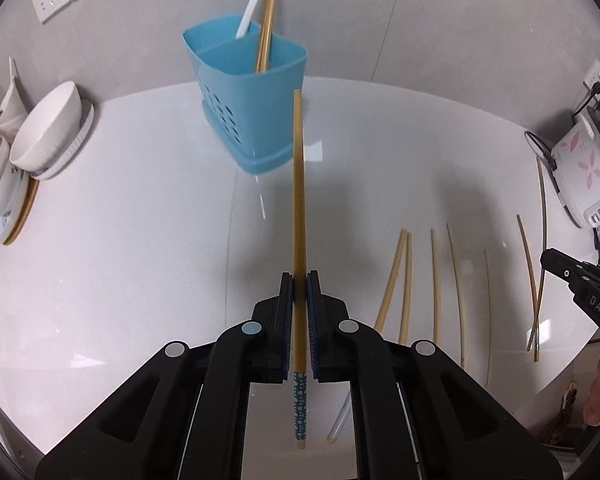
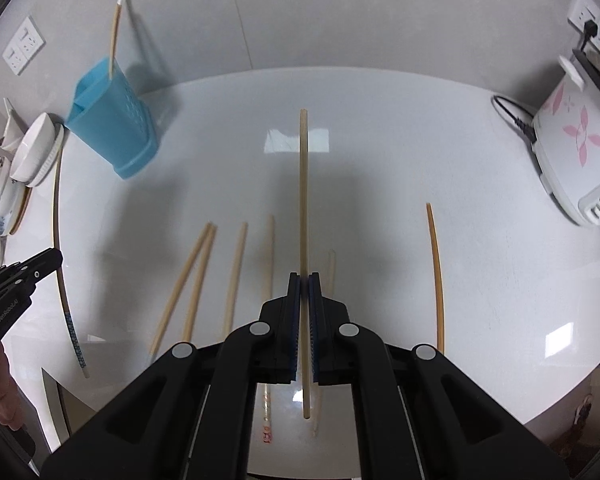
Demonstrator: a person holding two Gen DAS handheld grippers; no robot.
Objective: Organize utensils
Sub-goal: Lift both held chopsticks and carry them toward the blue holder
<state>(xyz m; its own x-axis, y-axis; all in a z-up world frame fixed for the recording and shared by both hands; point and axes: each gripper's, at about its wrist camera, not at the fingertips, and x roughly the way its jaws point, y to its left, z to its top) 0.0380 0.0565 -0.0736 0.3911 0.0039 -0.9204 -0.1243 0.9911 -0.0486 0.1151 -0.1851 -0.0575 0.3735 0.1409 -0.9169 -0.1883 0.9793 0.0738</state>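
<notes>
- I could read "DAS" in white letters on the black body of the right gripper [image 1: 550,258] where it showed at the edge of the left wrist view, and "GenRobot.AI", as best I could make it out, on the left gripper [image 2: 54,256] in the right wrist view.
- The white rice cooker with pink flower prints [image 2: 572,148] carried a small control label too blurred for me to read.
- The tall blue plastic utensil holder with perforated sides [image 1: 246,96] stood upright on the glossy white countertop [image 1: 120,240]; a white-tipped stick and a pair of bamboo chopsticks [image 1: 266,20] leaned out of its top.
- Stacked white ceramic bowls on plates [image 1: 46,128] sat at the left edge of the counter, well apart from the holder.
- My left gripper [image 1: 300,276] was clenched on a bamboo chopstick with a blue-and-white dotted handle end [image 1: 299,200], which was lifted off the counter with its plain tip pointing toward the holder.
- My right gripper [image 2: 305,278] was clamped on a plain pale bamboo chopstick [image 2: 304,200], also raised above the counter.
- Several loose bamboo chopsticks [image 2: 236,272] lay roughly parallel on the counter beneath the right gripper, with one darker curved-looking one [image 2: 436,272] lying apart to their right.
</notes>
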